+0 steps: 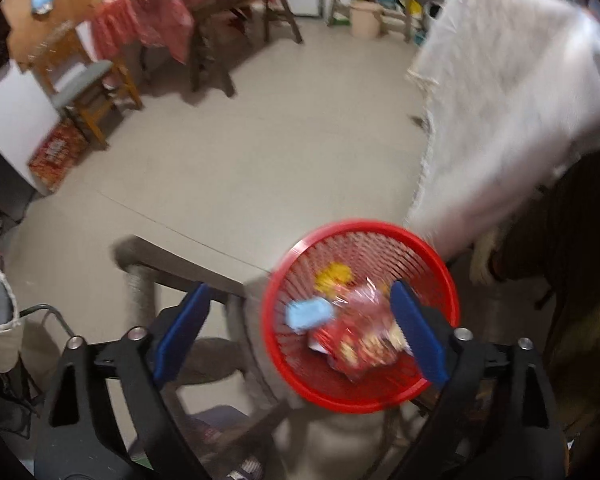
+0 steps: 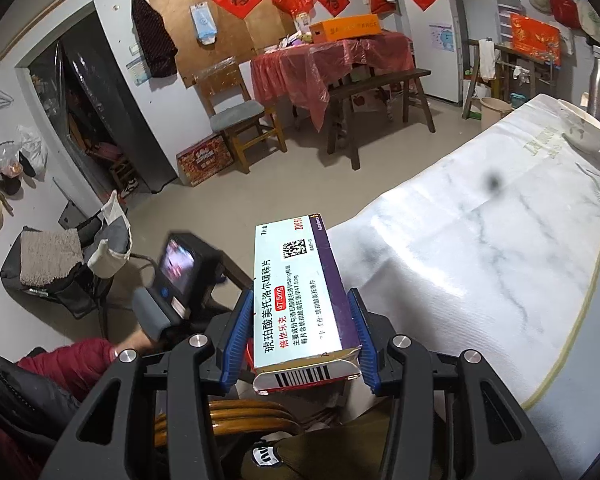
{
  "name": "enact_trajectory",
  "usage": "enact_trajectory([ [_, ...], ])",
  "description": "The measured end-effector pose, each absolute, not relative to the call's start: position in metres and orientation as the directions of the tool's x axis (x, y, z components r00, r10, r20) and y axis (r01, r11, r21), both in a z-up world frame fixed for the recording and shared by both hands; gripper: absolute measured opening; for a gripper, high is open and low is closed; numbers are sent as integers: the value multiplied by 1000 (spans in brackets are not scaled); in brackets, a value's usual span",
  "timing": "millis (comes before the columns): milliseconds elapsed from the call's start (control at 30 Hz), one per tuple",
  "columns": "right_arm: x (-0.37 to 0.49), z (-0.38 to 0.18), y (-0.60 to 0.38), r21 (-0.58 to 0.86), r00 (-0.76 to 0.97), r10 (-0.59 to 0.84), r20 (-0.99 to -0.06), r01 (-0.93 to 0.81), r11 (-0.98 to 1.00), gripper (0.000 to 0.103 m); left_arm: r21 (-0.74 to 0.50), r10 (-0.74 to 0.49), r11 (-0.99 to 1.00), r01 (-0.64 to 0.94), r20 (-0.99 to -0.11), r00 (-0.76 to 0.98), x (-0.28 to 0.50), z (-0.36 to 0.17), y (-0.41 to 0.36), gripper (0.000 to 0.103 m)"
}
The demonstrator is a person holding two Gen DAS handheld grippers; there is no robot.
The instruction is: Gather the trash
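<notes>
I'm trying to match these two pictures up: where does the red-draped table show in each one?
Left wrist view: the table draped in red plastic sheeting sits at the top left, blurred, beyond the open floor.
Right wrist view: it stands at the upper middle, against the far wall, with an orange box on top.
Shared landmark: the wooden chair with a grey seat cushion, just left of the table in both.

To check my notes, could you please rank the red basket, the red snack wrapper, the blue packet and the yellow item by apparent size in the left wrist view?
1. Red basket
2. Red snack wrapper
3. Blue packet and yellow item: alike, blurred, so unranked.
</notes>
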State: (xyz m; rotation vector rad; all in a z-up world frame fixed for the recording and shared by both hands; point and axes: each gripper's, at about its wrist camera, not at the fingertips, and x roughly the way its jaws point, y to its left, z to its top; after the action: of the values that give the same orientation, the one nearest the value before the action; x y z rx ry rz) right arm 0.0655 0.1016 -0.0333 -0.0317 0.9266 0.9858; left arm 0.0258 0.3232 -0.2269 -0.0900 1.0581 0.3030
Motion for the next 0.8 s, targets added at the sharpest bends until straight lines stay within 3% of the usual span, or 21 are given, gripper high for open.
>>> enact_trajectory([
  [167, 58, -48, 128, 359, 156, 679, -717, -753, 551, 47, 115, 317, 907, -404, -819, 479, 17, -193, 354, 94],
  [567, 60, -76, 205, 341, 52, 640, -767, -811, 475, 49, 117, 385, 874, -472, -759, 525, 6, -149, 376, 96],
  [633, 63, -84, 219, 299, 73, 611, -788, -823, 483, 69, 124, 395, 872, -473, -748, 532, 5, -145, 375, 96],
  [800, 61, -92, 219, 271, 100, 594, -798, -821, 503, 70, 125, 391, 879, -461, -743, 544, 2, -143, 372, 96],
])
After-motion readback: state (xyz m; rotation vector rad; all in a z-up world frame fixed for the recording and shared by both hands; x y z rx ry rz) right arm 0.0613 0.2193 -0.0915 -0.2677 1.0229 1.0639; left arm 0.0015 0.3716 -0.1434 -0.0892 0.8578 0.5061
